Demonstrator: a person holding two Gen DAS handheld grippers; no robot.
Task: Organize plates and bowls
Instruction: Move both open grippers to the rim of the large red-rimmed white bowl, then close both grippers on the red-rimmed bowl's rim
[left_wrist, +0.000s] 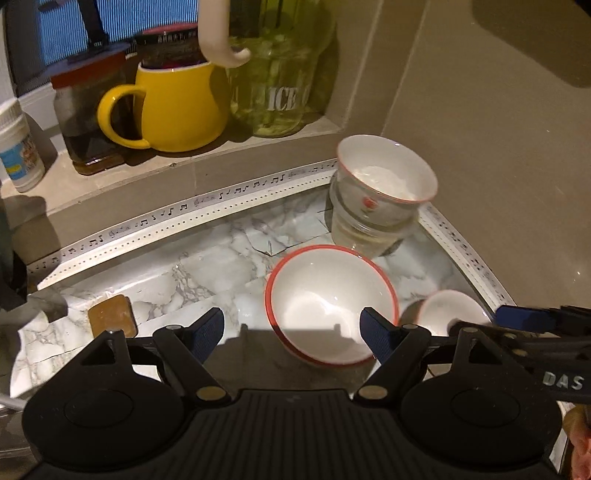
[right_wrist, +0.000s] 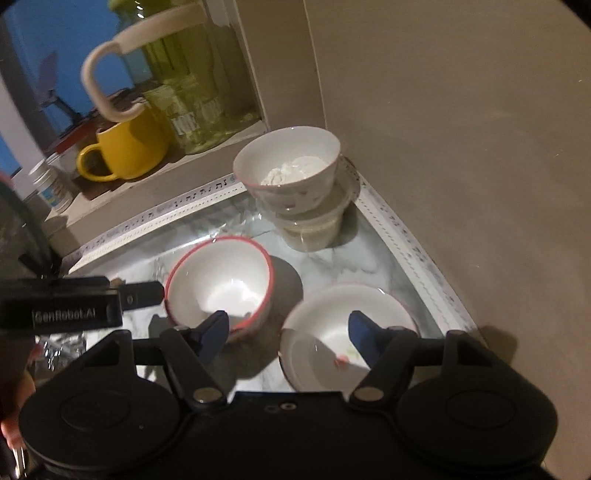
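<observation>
A white bowl with a red rim (left_wrist: 328, 302) (right_wrist: 221, 277) sits on the marble counter. My left gripper (left_wrist: 291, 336) is open just above its near edge, its right finger over the rim, holding nothing. A second white bowl (right_wrist: 343, 328) (left_wrist: 450, 310) sits to the right. My right gripper (right_wrist: 288, 338) is open over it, its right finger inside the bowl. A third bowl with white contents (left_wrist: 388, 170) (right_wrist: 291, 162) rests on stacked clear containers (left_wrist: 365, 229) (right_wrist: 314, 225) in the back corner.
A ledge behind holds a yellow mug (left_wrist: 177, 107), a dark jar (left_wrist: 88, 118), a green glass jar (left_wrist: 280, 74) and a white tub (left_wrist: 18, 147). A beige wall (left_wrist: 498, 147) closes the right side. A brown square (left_wrist: 110, 315) lies on the counter at left.
</observation>
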